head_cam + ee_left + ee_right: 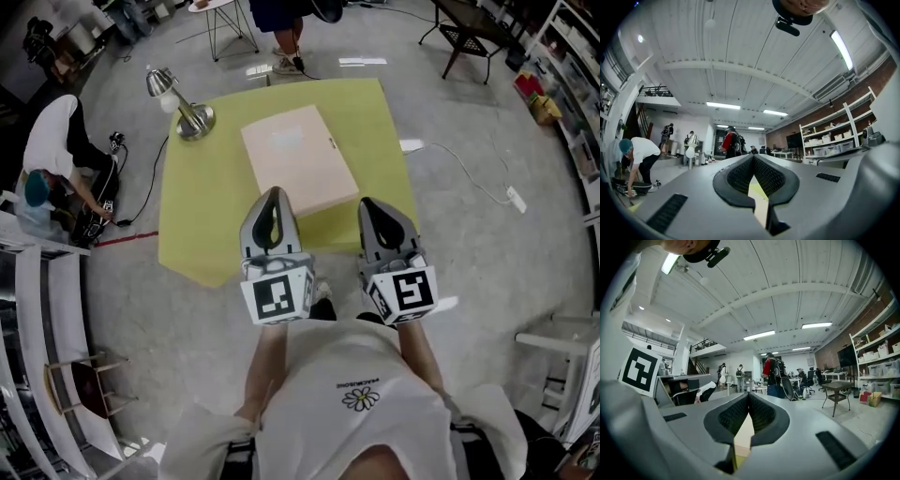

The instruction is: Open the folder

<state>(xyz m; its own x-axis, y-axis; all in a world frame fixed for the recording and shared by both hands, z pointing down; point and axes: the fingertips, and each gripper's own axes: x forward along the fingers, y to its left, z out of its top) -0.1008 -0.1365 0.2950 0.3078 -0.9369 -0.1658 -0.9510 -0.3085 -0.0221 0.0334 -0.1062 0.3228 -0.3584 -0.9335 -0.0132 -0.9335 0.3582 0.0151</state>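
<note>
The folder lies closed and flat in the middle of the yellow-green surface, near a desk lamp, with the left tool and right tool by its near edge, both with jaws together and empty.

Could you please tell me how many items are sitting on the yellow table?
2: a desk lamp at the table's far left corner and a pink folder near the middle. The left gripper and right gripper hide part of its near edge.
</note>
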